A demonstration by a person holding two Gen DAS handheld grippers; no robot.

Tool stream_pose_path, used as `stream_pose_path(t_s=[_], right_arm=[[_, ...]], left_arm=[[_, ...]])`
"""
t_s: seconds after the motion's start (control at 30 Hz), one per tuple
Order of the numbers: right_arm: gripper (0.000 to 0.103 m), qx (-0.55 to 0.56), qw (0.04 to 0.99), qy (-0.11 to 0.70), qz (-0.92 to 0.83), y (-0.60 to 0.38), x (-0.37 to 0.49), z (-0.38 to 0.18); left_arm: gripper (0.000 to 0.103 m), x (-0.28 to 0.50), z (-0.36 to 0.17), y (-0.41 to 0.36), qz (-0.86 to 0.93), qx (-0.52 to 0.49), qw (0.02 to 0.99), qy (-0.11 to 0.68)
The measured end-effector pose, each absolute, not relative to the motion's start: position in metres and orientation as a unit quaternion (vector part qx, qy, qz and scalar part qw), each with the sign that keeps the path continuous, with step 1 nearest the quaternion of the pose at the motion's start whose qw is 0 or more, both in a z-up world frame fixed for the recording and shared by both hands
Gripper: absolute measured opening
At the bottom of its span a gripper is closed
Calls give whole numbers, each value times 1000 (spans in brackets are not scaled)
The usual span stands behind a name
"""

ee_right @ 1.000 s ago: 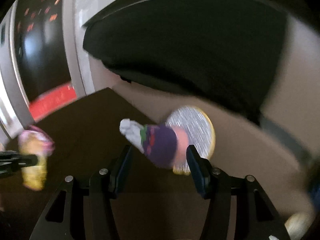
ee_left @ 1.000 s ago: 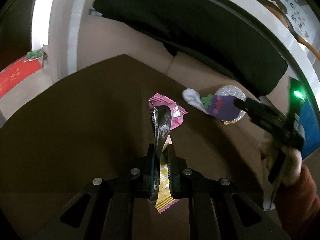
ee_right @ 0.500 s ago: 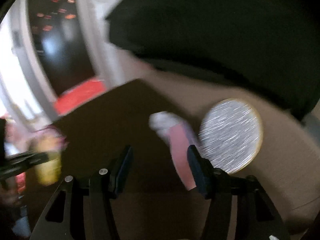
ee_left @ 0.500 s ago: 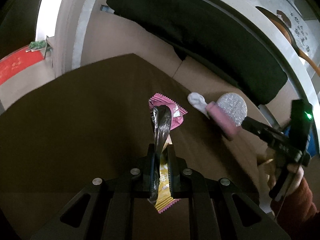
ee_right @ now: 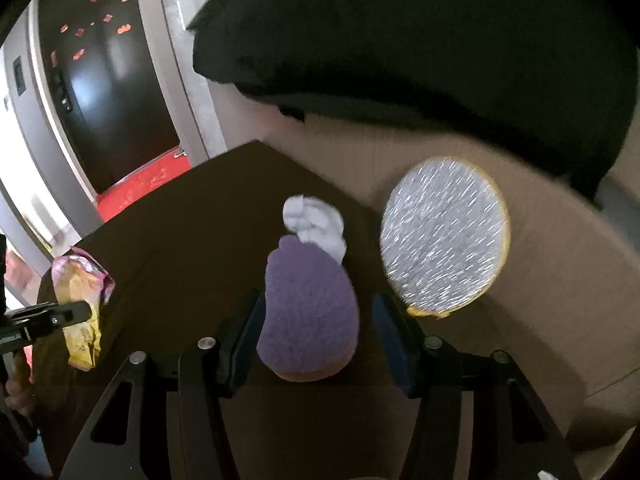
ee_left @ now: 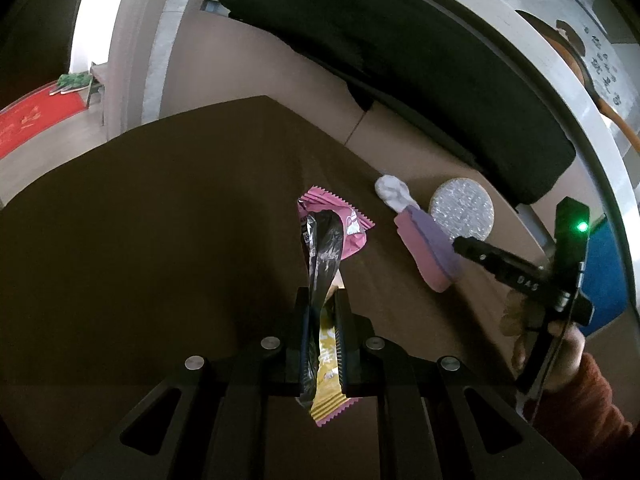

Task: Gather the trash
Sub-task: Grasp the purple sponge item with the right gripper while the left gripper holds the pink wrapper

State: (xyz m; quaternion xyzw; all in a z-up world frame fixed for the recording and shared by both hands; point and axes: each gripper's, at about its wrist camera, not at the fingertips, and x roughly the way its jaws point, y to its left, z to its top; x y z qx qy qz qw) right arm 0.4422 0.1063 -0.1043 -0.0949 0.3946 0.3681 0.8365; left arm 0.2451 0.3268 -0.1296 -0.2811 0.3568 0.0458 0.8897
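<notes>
Pinching a bundle of snack wrappers point(ee_left: 325, 264), the left claw point(ee_left: 323, 316) is closed tight in the left wrist view: a crinkled silver-black foil strip, a pink sachet with zigzag edges and a yellow one hanging out below the fingers. These are thin, light and slippery films, so I judge a grip across the flattened middle of the bundle, as here, safest; the loose ends will flap. Underneath lies a dark brown bench point(ee_left: 140, 220), matte and smooth, whose far corner points at a tan cardboard-like surface. Toward the right edge of the bench the right claw point(ee_left: 460, 246) reaches in, with a purple and pink plush piece point(ee_left: 424, 244) at its tip, a white knob at the piece's far end and a glittery silver disc point(ee_left: 461, 208) just beyond.

From the right wrist view, the plush piece point(ee_right: 310, 312) sits between the spread fingers of the right claw point(ee_right: 316, 328), which stands open with gaps on both sides. It looks soft, fuzzy and compressible, light too; squeezing its thick purple body should hold better than the small white knob. The disc point(ee_right: 444, 236), yellow-rimmed and sparkly, lies just beside it on the tan surface. The wrappers point(ee_right: 82, 304) show at the left edge.
</notes>
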Motion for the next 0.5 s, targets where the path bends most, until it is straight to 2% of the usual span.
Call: stream_pose_path(t_s=[0.5], right_arm=[[63,-95,836,418,343,129,448,-137]], left_arm=[[11,247,-131,318,47,-266,893,358]])
